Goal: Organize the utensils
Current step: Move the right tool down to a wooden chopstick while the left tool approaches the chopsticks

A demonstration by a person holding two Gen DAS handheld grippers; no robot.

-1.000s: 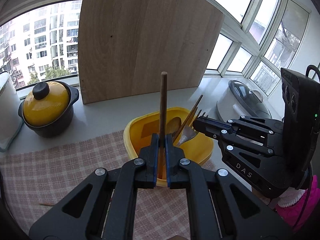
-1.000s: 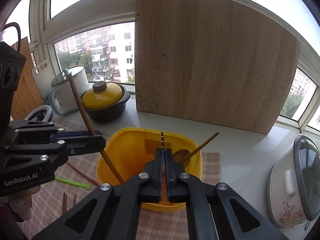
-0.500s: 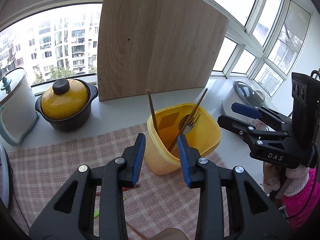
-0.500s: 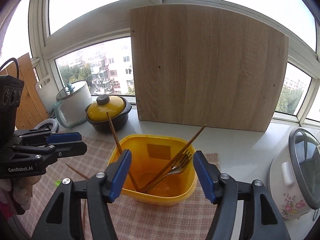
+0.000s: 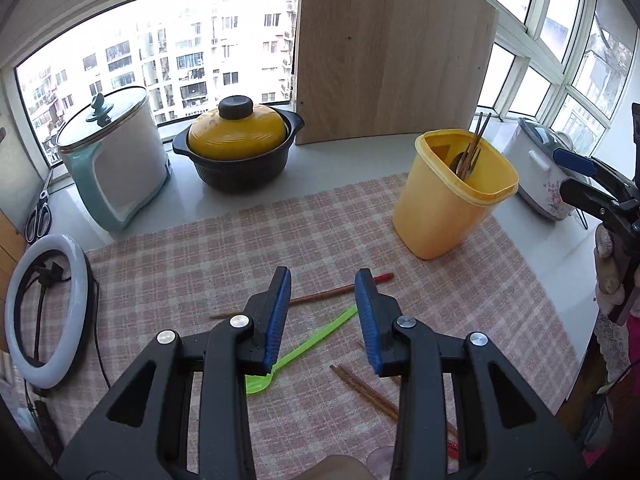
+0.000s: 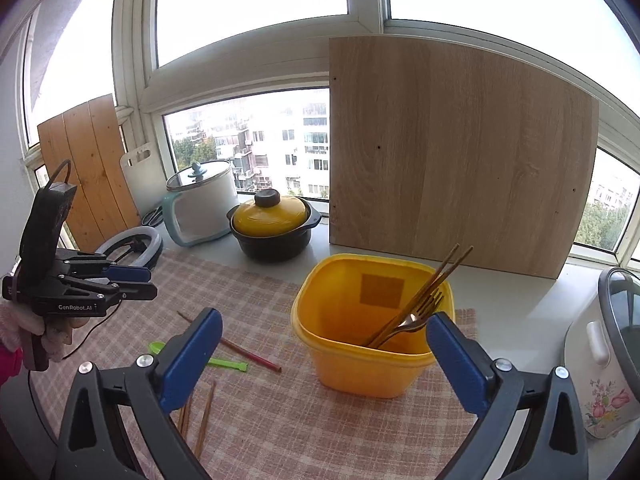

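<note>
From the left wrist we see a checked cloth (image 5: 240, 248) on a grey counter under big windows. Our left gripper (image 5: 323, 320) is wide open and empty above a green spoon (image 5: 304, 350) and a chopstick (image 5: 320, 294); the yellow container (image 5: 448, 204) stands far right.

From the right wrist, our right gripper (image 6: 324, 360) is wide open, empty, near the container (image 6: 360, 364), which holds chopsticks (image 6: 424, 292) and a fork (image 6: 416, 318).

Bright daylight through wide windows (image 6: 256, 4); wooden board (image 6: 452, 152) leaning against glass.

A home kitchen counter by a window: a lidded casserole pot (image 5: 239, 148), a rice cooker (image 6: 608, 356), a checked tablecloth (image 5: 224, 248).
</note>
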